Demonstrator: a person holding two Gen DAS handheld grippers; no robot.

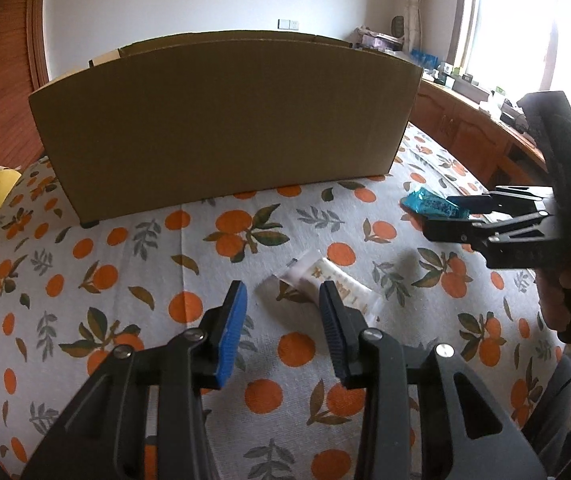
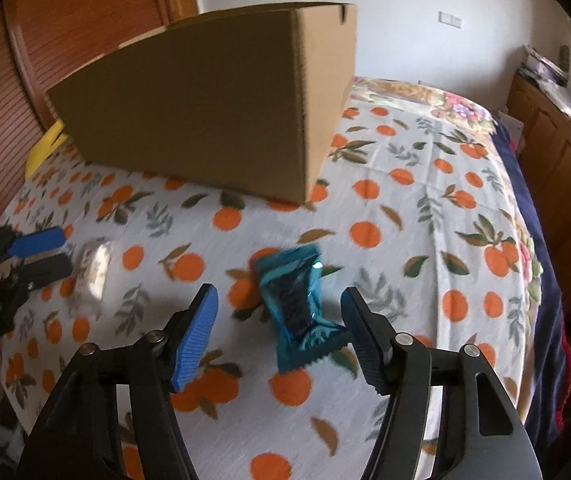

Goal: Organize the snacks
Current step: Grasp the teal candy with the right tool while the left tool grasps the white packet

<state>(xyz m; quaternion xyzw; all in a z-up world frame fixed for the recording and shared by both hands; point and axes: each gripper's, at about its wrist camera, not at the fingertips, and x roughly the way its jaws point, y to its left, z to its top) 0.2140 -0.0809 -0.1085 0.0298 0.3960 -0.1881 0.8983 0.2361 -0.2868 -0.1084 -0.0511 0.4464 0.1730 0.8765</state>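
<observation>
Currently both grippers point down at the orange-print cloth [image 1: 105, 264]. Left gripper [image 1: 283, 300]: jaws spread, nothing pinched, white snack [image 1: 317, 276] lying just ahead of its tips. Right gripper [image 2: 279, 308]: jaws spread around the blue snack [image 2: 293, 292], pads not pressing. Box [image 1: 221, 120] stands behind both.

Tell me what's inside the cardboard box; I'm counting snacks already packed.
Cannot tell: only the cardboard box outer walls show. Its inside is hidden in both views.
</observation>
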